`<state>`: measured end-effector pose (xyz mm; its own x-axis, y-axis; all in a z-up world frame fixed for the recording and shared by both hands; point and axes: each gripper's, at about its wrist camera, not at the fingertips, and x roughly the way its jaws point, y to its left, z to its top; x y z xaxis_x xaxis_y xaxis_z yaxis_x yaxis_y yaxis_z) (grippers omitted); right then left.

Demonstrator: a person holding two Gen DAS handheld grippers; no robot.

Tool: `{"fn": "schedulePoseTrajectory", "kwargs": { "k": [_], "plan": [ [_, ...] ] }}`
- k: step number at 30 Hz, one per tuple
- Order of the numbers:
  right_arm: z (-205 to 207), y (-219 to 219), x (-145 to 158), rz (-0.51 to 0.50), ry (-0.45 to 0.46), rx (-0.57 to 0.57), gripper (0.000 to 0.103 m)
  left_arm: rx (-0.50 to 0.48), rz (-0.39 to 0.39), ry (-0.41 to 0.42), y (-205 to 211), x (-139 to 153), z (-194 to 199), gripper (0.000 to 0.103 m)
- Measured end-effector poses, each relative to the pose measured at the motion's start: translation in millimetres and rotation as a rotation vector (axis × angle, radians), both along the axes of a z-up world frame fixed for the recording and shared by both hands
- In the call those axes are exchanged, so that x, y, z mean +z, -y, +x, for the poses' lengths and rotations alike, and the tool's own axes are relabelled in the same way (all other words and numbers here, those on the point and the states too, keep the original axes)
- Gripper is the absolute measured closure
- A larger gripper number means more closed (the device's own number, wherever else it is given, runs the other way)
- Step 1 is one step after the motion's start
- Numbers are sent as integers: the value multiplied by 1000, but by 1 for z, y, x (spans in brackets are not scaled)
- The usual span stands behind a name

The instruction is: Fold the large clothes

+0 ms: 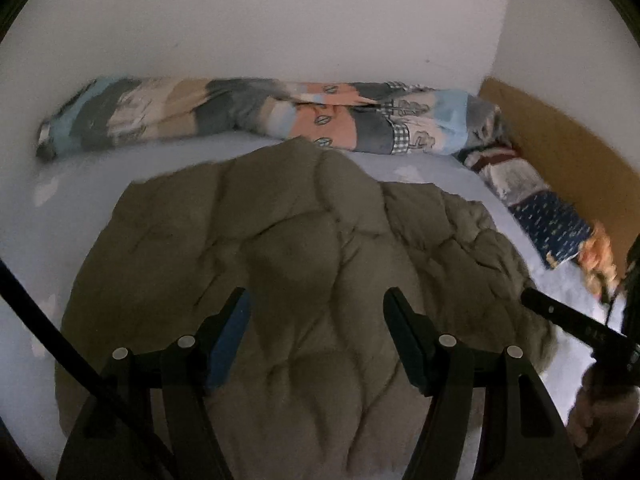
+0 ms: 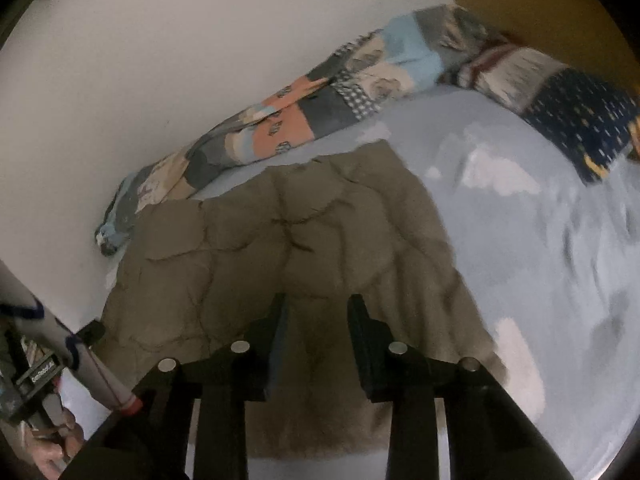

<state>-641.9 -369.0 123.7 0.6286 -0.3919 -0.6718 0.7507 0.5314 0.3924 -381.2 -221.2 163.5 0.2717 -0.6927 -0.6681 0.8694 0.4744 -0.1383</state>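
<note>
Black left tongs [image 1: 316, 312]: wide apart, empty, hovering over the jacket's middle, likely lining up a grab.
Right tongs [image 2: 318, 316]: narrower gap, empty, above the near hem.
Olive quilted puffer jacket [image 1: 296, 240]: spread flat on pale blue bed sheet [image 2: 540, 240], ready for folding.
Patchwork rolled quilt [image 1: 248, 114]: against the wall, clear of the folding area.

both wrist views angled down, close over shared quilted garment [image 1: 304, 248] [image 2: 288, 256]

Matt quilted cloth jacket [image 1: 304, 264]
</note>
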Motion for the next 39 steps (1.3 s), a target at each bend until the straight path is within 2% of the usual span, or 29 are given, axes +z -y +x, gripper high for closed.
{"fn": "schedulePoseTrajectory", "kwargs": {
  "k": [2,6,8,10,13,15,20,22,24,27,31,33,37,39],
  "plan": [
    [15,1,-3,-18,-33,24,71,2,40,8,27,-7,5,36],
    [38,6,-20,-25,-90,50,73,56,140,-55,49,-32,25,35],
    [48,13,-30,-30,-136,55,73,69,176,-83,56,-41,35,29],
    [55,21,-37,-25,-168,55,73,73,201,-71,65,-47,36,23],
    [61,28,-49,7,-202,50,73,74,238,-54,72,-56,37,19],
    [64,31,-53,13,-221,47,73,79,249,-37,75,-57,35,18],
    [70,31,-53,-6,-259,45,73,90,205,-35,64,-46,30,18],
    [68,28,-47,-21,-244,35,73,83,185,-28,56,-36,26,18],
    [64,25,-39,-28,-219,26,73,86,179,21,45,-28,20,18],
    [63,15,-25,-67,-184,32,73,86,193,86,30,-21,12,18],
    [71,2,-20,-74,-164,71,73,66,226,114,15,-24,13,18],
    [79,-3,-22,-67,-173,94,73,68,255,107,15,-31,18,18],
    [95,-4,-39,-36,-234,107,72,74,285,30,19,-44,30,18],
    [99,-2,-44,-29,-253,108,72,76,295,40,21,-44,29,18]
  ]
}}
